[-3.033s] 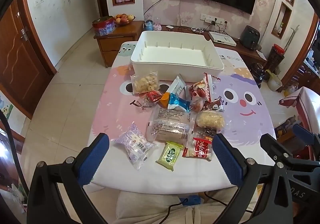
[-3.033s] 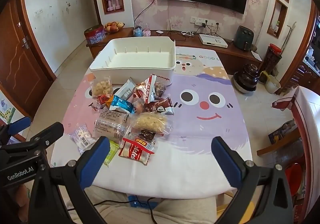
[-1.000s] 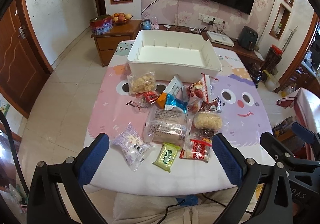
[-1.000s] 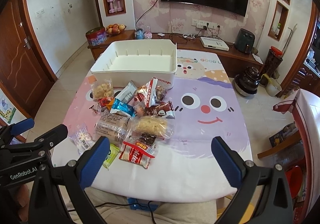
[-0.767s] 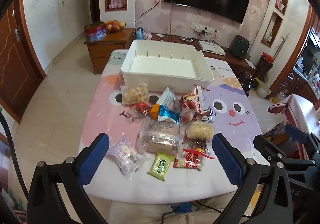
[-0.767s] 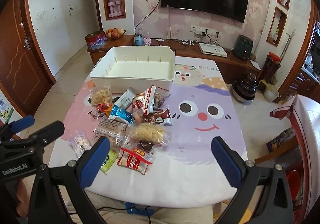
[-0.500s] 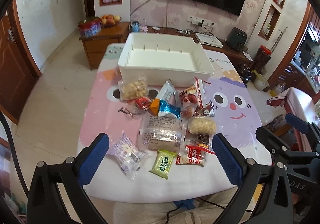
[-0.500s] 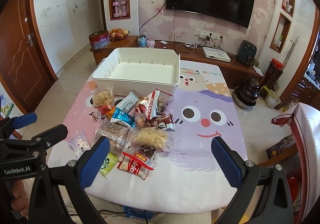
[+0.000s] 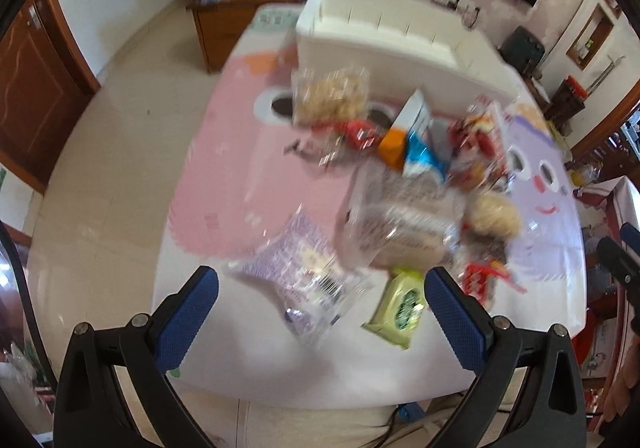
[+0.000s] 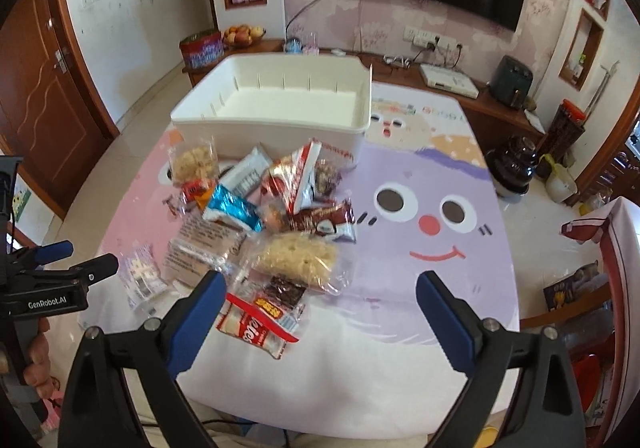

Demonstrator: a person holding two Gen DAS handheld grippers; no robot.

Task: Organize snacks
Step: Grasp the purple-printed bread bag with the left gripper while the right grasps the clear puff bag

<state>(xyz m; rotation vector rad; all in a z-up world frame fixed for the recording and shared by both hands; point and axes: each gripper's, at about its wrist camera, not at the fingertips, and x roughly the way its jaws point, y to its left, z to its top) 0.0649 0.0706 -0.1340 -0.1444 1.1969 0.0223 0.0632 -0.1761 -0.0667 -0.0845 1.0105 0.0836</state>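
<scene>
A white bin is sitting empty at the far side of the worktop, its floor bare. The snacks are lying heaped on the worktop just in front of it, none inside. The left gripper is hanging over a clear purple-printed packet, fingers apart. The right gripper, fingers just narrowing slightly yet wide apart and holding nothing, is hovering near a red-and-white packet.
</scene>
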